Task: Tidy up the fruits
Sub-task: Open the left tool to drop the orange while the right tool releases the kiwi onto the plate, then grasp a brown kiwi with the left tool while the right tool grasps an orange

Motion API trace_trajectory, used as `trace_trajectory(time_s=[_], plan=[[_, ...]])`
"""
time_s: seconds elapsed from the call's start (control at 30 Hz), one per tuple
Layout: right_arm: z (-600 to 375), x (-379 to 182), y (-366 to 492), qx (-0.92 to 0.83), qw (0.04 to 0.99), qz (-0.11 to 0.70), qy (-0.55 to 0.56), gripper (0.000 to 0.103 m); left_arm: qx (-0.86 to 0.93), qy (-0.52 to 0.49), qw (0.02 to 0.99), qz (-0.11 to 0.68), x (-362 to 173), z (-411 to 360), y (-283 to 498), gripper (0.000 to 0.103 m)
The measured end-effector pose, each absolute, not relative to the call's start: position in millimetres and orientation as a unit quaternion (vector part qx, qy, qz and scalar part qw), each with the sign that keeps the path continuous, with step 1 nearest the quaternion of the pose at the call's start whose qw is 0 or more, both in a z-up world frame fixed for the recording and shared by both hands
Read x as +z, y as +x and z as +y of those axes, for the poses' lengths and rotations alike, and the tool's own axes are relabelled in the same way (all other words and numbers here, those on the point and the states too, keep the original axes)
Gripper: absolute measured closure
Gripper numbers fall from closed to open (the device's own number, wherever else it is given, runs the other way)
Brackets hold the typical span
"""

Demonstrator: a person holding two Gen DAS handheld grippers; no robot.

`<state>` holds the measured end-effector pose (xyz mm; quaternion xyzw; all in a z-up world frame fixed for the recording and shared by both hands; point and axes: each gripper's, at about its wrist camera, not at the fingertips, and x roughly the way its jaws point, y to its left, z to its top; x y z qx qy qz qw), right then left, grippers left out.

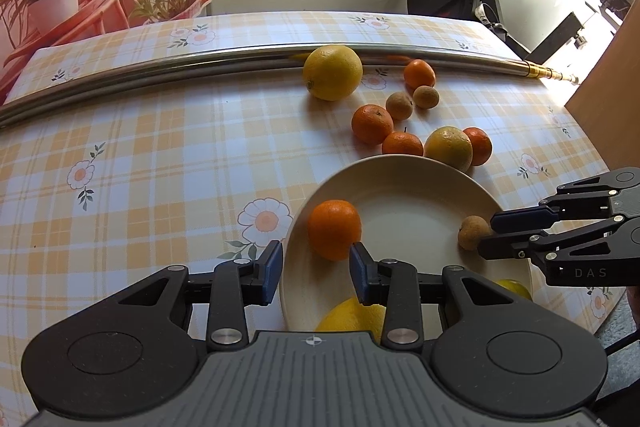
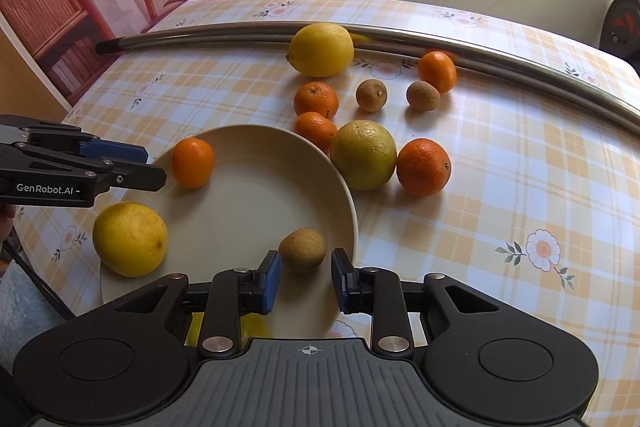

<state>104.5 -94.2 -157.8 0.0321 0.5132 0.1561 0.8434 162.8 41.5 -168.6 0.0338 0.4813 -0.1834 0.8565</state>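
The cream plate (image 2: 256, 187) sits on the desk (image 2: 500, 187) with its yellow checked cloth. Three fruits lie in the plate now: a mandarin (image 2: 192, 163) at about 10 o'clock, a lemon (image 2: 130, 239) at about 8 o'clock, and a small brown longan (image 2: 302, 250) at about 5 o'clock.

The left hand-held gripper (image 1: 316, 271) is spread wide just beside the mandarin and grips nothing. The right hand-held gripper (image 2: 306, 279) is spread wide too, with the longan between its blue pads (image 2: 272, 279) but not squeezed. It looks like each one has just put its fruit down, or is about to pick it up; I cannot tell which.

More fruit waits outside the plate from 12 to 2 o'clock: a big lemon (image 2: 321, 49) against a metal pole (image 2: 500, 47), a yellow-green orange (image 2: 363, 155) touching the rim, several mandarins, and two more longans (image 2: 371, 95). The plate is probably where they all should go.
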Motion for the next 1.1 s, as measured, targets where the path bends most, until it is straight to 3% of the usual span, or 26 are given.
trace_trajectory(time_s=[1.1], plan=[[-141.4, -139.8, 108.9, 0.096, 0.872, 0.478, 0.042, 0.076, -0.189, 0.013, 0.863, 0.469, -158.6, 37.8, 167.3, 0.065]])
